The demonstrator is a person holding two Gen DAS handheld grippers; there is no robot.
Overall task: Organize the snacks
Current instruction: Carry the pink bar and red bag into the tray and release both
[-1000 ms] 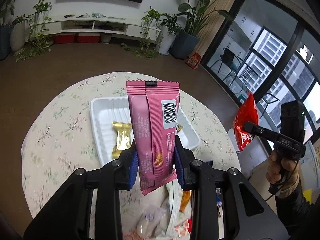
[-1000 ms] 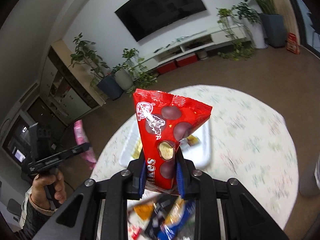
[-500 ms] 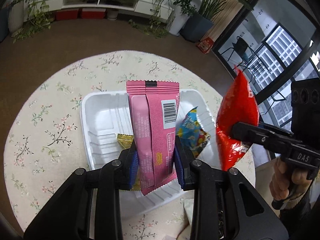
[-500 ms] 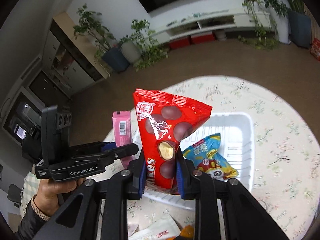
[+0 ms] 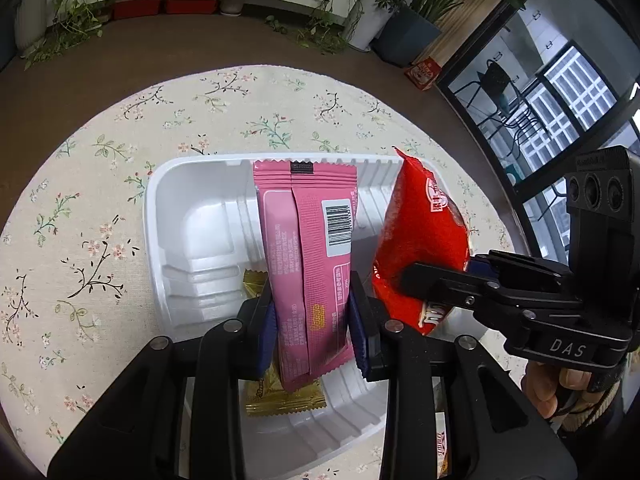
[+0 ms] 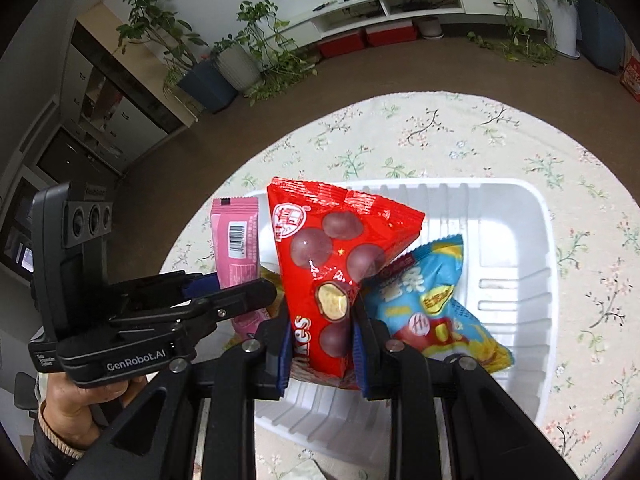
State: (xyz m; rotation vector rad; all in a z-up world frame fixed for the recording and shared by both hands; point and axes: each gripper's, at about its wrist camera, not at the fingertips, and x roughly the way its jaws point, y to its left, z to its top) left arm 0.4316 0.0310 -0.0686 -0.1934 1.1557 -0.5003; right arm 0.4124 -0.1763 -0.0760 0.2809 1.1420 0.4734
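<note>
A round table with a flowered cloth is seen, and a white tray is set on it. Above the tray, a red bag is clamped upright in the right gripper, closed tight. A pink bar is pinched upright in the closed left gripper. A blue packet and a gold wrapper are lying in the tray.

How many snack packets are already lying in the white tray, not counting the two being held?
2: a gold packet under the left gripper, and a blue packet beside the right gripper. The held packets may hide more of the tray.
</note>
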